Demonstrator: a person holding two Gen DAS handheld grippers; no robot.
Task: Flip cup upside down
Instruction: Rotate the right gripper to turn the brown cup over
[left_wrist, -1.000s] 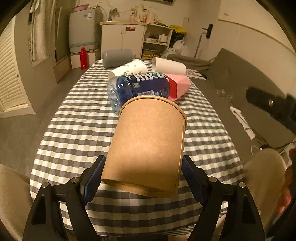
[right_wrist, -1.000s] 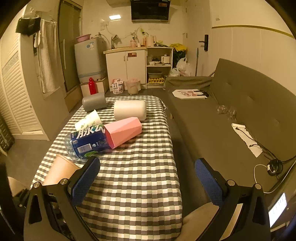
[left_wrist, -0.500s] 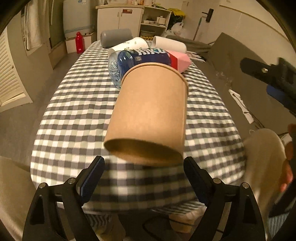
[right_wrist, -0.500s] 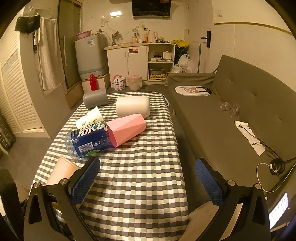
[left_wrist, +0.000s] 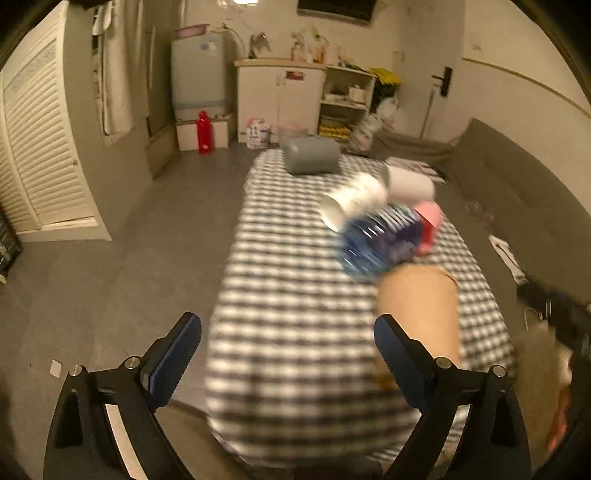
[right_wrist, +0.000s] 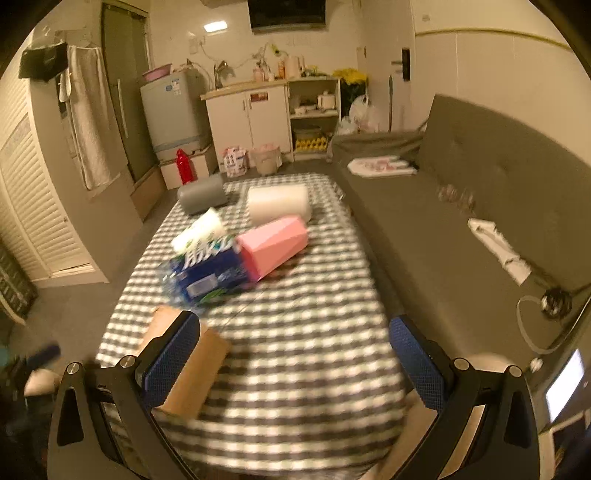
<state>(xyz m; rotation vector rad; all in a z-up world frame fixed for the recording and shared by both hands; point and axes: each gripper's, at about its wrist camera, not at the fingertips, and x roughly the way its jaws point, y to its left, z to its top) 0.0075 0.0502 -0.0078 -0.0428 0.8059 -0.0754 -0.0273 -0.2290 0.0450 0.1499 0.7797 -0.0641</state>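
your left gripper (left_wrist: 288, 354): jaws spread wide, holding nothing, out past the table's near left corner. your right gripper (right_wrist: 295, 354): jaws also spread, empty, above the near end of the checked table (right_wrist: 314, 332). brown paper cup (left_wrist: 419, 314): lying on its side at the near end, blurred, just right of your left gripper's right finger (left_wrist: 397, 354). behind it, clustered: blue bottle (right_wrist: 207, 273), pink cup (right_wrist: 273, 245), white cup (right_wrist: 279, 203), grey cup (right_wrist: 201, 194), patterned paper cup (right_wrist: 199, 230)

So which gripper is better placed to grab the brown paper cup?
Left. The brown paper cup sits just beyond the left gripper, beside its right finger; the right gripper points past it.
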